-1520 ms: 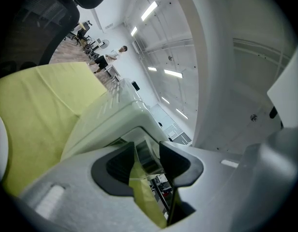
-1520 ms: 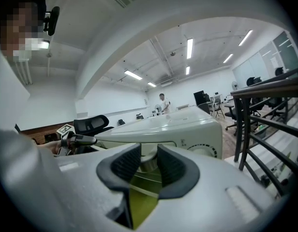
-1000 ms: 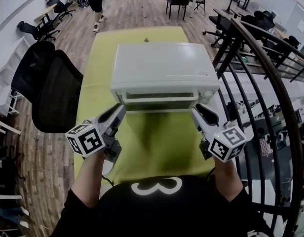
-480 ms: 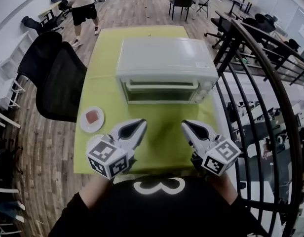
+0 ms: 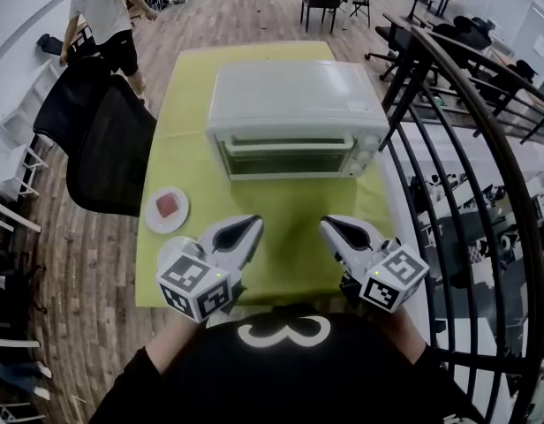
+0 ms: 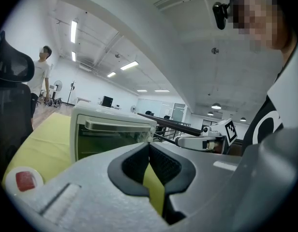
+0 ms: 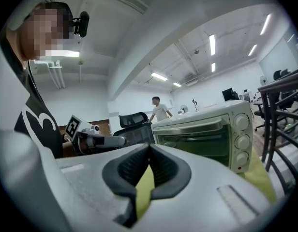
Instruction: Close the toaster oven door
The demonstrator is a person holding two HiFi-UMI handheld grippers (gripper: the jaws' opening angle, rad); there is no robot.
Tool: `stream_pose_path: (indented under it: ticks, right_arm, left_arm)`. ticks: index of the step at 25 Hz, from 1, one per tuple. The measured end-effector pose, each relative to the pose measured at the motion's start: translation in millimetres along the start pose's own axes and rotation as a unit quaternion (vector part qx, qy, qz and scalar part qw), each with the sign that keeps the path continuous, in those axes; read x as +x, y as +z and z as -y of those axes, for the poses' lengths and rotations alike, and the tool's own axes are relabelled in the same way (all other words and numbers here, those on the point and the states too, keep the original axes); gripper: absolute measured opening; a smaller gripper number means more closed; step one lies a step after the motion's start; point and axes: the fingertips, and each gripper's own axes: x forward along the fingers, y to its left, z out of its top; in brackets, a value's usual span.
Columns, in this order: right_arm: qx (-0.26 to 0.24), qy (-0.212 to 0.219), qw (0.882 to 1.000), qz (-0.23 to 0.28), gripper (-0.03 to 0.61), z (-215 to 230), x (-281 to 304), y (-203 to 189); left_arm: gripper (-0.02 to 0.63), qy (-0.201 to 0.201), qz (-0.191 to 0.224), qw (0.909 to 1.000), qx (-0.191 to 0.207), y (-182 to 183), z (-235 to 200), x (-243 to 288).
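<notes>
A green table [image 5: 290, 215] on wood floor [image 5: 86, 263] bears the toaster oven [image 5: 294, 117]; left gripper [image 5: 251, 224] and right gripper [image 5: 328, 225] have fingers clenched.

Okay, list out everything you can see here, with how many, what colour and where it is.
toaster oven: one, off-white, on the far half of the table, door shut, knobs at its right end
table: one, yellow-green top, centre of the head view
plate: one, white, near the table's left edge, carrying a reddish piece
office chair: one, black, against the table's left side
railing: one, black metal bars, right of the table
bystander: one, white top and dark shorts, far left on the wood floor
left gripper: one, grey-white, over the table's near part, shut, empty
right gripper: one, grey-white, beside it, shut, empty
</notes>
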Motion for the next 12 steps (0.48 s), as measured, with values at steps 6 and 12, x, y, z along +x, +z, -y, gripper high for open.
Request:
stream_pose_path:
  ticks: [6, 12]
  right_arm:
    - [0.009, -0.007, 1.0, -0.007, 0.002, 11.3, 1.7, -6.8]
    - [0.007, -0.01, 1.0, -0.011, 0.002, 14.2, 3.9, -5.4]
  left_arm:
    - [0.011, 0.012, -0.004, 0.9999, -0.011, -4.6, -12.0, 3.2]
    - [0.011, 0.012, -0.005, 0.9998, -0.014, -3.2, -15.7, 4.6]
